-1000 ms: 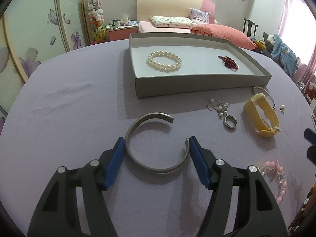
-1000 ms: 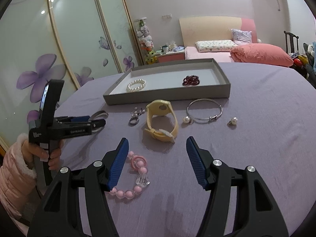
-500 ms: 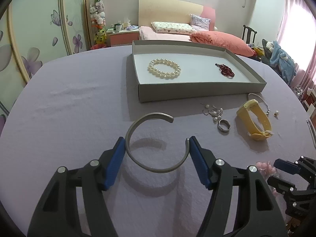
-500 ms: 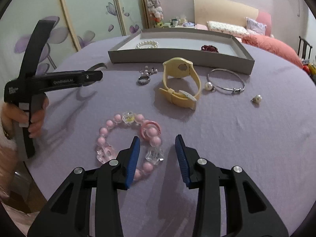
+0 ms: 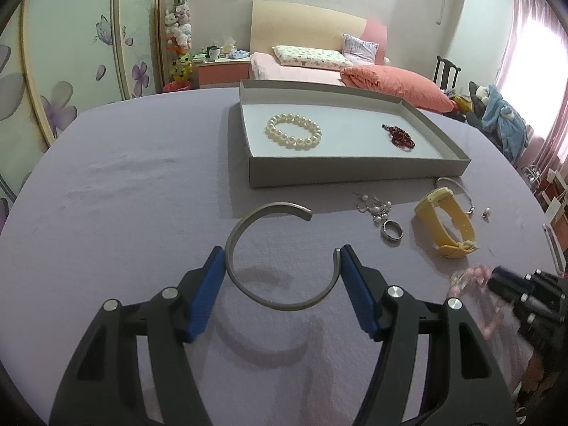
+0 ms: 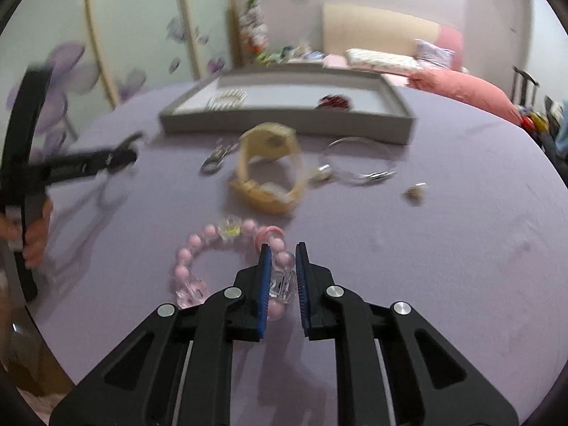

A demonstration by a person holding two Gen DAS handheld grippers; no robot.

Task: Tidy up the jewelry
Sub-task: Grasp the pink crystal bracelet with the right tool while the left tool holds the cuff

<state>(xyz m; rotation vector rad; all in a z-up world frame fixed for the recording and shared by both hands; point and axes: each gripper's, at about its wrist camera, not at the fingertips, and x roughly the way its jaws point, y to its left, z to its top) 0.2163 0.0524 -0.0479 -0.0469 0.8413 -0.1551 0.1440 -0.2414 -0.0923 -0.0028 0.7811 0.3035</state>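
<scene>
My left gripper point(image 5: 282, 259) is shut on a grey metal cuff bangle point(image 5: 248, 220), its pads against the bangle's two sides, held above the purple table. My right gripper point(image 6: 283, 259) is shut on a pink and clear bead bracelet point(image 6: 198, 248), pinching a clear bead at the near right of the loop. A grey tray point(image 5: 340, 170) holds a pearl bracelet point(image 5: 293, 131) and a dark red bead piece point(image 5: 399, 136). The tray also shows in the right wrist view point(image 6: 284, 120), blurred.
On the table lie a yellow watch point(image 5: 447, 223), a silver ring point(image 5: 391, 230), small pearl earrings point(image 5: 376, 207), a thin silver bangle point(image 6: 358, 161) and a loose pearl point(image 6: 415, 190). A bed and wardrobe stand behind the table.
My right gripper has moved down onto the pink bracelet and closed on a bead. My left gripper has lifted the cuff bangle off the table.
</scene>
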